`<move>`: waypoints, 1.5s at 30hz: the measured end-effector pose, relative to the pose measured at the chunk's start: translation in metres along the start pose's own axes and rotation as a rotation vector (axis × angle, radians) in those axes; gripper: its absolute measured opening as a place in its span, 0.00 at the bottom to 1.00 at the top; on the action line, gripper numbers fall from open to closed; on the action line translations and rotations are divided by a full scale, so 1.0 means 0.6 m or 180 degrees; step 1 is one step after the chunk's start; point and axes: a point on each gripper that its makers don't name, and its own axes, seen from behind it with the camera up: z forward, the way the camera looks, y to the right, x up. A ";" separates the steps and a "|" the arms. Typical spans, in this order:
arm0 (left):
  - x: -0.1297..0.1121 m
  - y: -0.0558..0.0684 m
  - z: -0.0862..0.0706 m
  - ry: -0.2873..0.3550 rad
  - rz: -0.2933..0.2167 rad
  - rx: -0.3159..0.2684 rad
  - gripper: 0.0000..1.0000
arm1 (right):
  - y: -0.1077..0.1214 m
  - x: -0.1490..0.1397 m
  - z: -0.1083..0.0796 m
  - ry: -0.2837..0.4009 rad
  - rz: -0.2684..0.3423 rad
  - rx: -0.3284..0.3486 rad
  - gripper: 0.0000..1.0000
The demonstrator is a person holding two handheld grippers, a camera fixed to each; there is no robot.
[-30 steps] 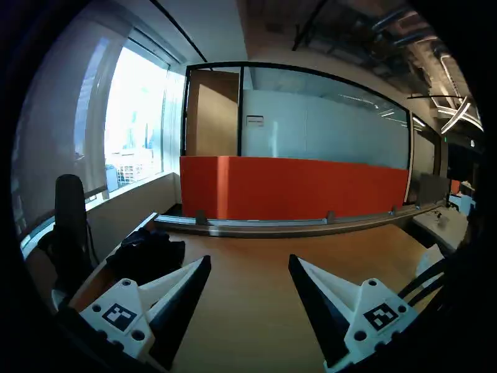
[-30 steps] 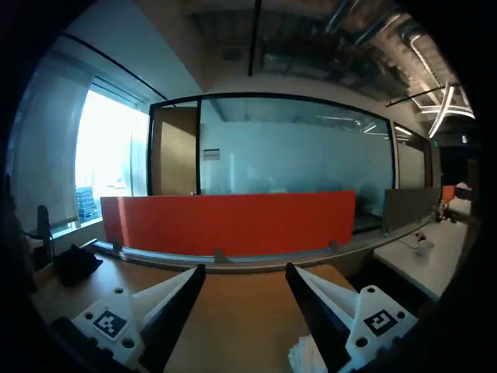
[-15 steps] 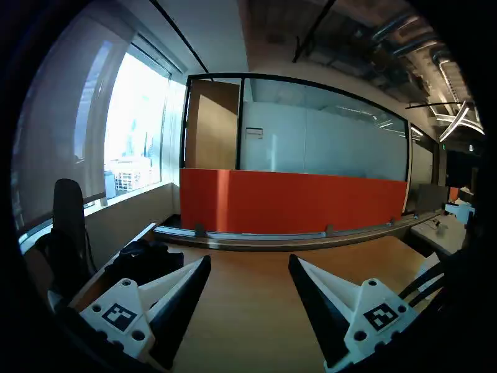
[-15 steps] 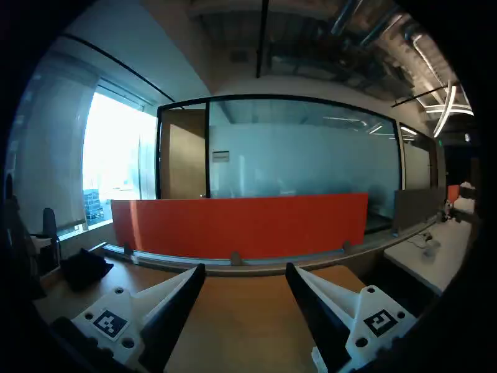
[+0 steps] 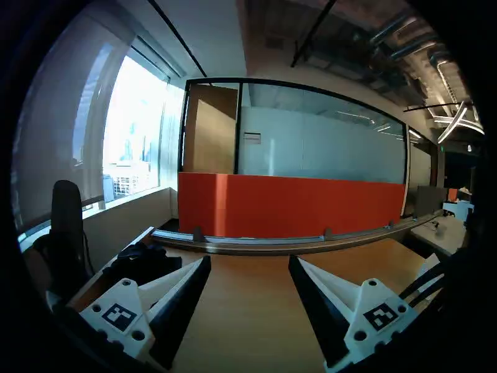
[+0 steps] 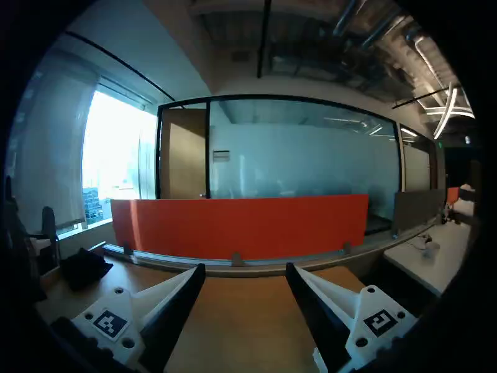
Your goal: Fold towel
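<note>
Towel (image 6: 317,362): white sliver low beside right gripper (image 6: 244,267); jaws spread, empty.

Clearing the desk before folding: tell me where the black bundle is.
In the left gripper view, the black bundle lies on the desk at its left edge, just beyond one finger of the left claw, below the window.

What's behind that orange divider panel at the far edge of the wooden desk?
Above the orange divider panel rise a black-framed frosted glass wall and a brown wooden door. Their lower parts, and anything low beyond the panel, are hidden by it.
</note>
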 end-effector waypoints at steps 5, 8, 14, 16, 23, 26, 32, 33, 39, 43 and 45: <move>-0.006 0.008 0.005 0.0024 0.0013 -0.0051 0.92 | -0.007 -0.006 0.002 -0.0017 -0.0008 0.0000 1.00; -0.012 0.010 0.007 0.0022 0.0019 -0.0071 0.92 | -0.011 -0.010 0.003 -0.0028 -0.0015 0.0001 1.00; -0.027 0.008 0.012 0.0027 0.0034 -0.0055 0.92 | -0.020 -0.017 0.005 -0.0042 0.0000 0.0010 1.00; -0.031 0.008 0.013 0.0034 0.0052 -0.0047 0.92 | -0.023 -0.017 0.005 -0.0043 0.0014 0.0014 1.00; -0.045 0.016 0.017 0.0104 0.0142 -0.0061 0.92 | -0.031 -0.014 0.006 -0.0030 0.0076 0.0014 1.00; -0.057 0.021 0.019 0.0109 0.0195 -0.0063 0.92 | -0.035 -0.019 0.007 -0.0041 0.0099 0.0013 1.00; -0.087 0.024 0.022 0.0163 0.0250 -0.0028 0.92 | -0.044 -0.026 0.007 -0.0044 0.0105 0.0024 1.00; -0.092 0.024 0.023 0.0175 0.0254 -0.0024 0.92 | -0.046 -0.026 0.007 -0.0038 0.0104 0.0030 1.00; -0.137 0.011 0.023 0.0219 0.0308 0.0047 0.92 | -0.055 -0.039 0.007 0.0001 0.0106 0.0050 1.00; -0.170 0.006 0.023 0.0250 0.0303 0.0089 0.92 | -0.058 -0.048 0.009 0.0034 0.0140 0.0046 1.00; -0.189 0.005 0.023 0.0263 0.0291 0.0099 0.93 | -0.060 -0.055 0.009 0.0052 0.0150 0.0057 1.00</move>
